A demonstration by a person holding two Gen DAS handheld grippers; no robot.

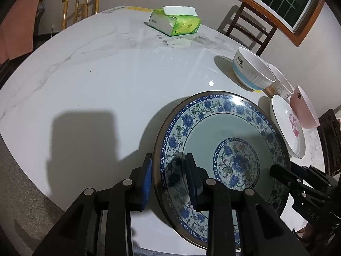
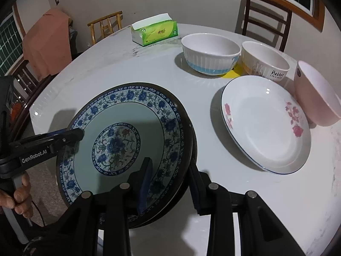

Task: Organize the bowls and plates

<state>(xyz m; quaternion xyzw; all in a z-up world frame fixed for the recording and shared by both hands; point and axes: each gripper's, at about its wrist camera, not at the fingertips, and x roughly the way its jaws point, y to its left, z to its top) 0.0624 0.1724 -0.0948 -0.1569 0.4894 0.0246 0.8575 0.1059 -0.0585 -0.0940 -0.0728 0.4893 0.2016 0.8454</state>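
A large blue-and-white floral plate [image 1: 213, 128] [image 2: 119, 115] lies on the white table [image 1: 96, 81]. My left gripper [image 1: 169, 156] straddles its left rim, one finger outside and one over the floral band, and the pads do not visibly press. My right gripper [image 2: 169, 162] straddles the opposite rim in the same way, open. Each gripper shows in the other's view: the right gripper [image 1: 275, 169], and the left gripper [image 2: 74, 133]. To the right are a white plate with pink flowers [image 2: 262, 123], a blue-banded white bowl [image 2: 211, 51], a rabbit bowl [image 2: 264, 61] and a pink bowl [image 2: 315, 98].
A green tissue pack [image 1: 174, 23] sits at the far side of the table. A dark chair [image 2: 266, 21] and a light wooden chair [image 1: 81, 6] stand behind it. A person's hand [image 2: 19, 194] holds the left gripper's handle at the table's near edge.
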